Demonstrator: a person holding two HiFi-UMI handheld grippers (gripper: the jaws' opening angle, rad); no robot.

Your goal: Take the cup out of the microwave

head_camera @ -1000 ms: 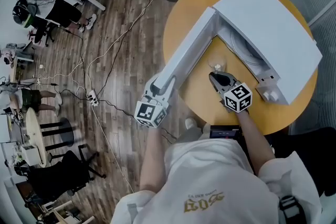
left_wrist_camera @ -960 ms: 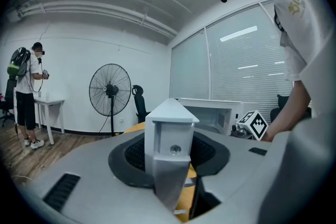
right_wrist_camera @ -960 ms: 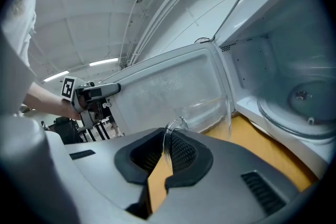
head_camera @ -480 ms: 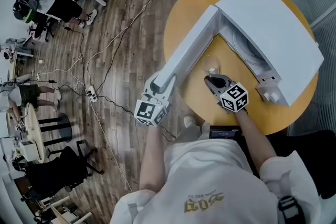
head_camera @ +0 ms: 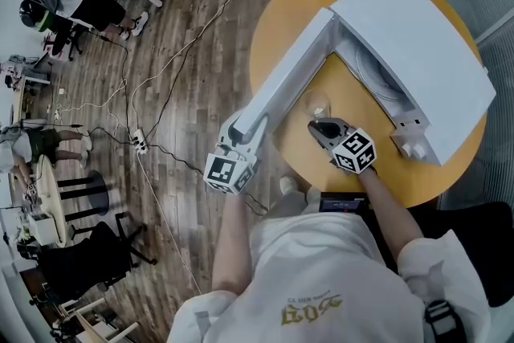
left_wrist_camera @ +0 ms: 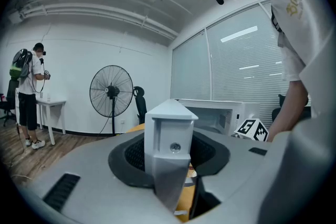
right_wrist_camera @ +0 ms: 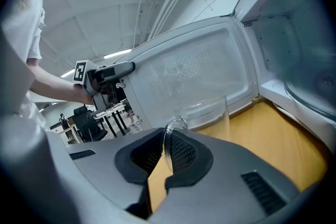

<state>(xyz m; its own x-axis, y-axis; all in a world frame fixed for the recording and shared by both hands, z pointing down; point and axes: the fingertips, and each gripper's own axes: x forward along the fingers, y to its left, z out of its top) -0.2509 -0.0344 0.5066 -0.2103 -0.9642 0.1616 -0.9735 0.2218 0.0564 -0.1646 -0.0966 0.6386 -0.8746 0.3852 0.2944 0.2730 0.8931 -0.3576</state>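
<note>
Probably light, slick and breakable, the glass cup (head_camera: 319, 104) is over the counter (head_camera: 277, 28) just outside the microwave (head_camera: 418, 36), right gripper (head_camera: 316, 127) clamped on its handle (right_wrist_camera: 168, 134), left gripper (head_camera: 247, 131) clamped on the door (head_camera: 289, 80).

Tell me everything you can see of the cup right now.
The cup is clear glass, seemingly empty and roughly upright, with a loop handle on its side. The right hand-held gripper is shut on that handle. The cup is outside the microwave, over the yellow table beside the open door. Whether its base touches the table I cannot tell.
</note>
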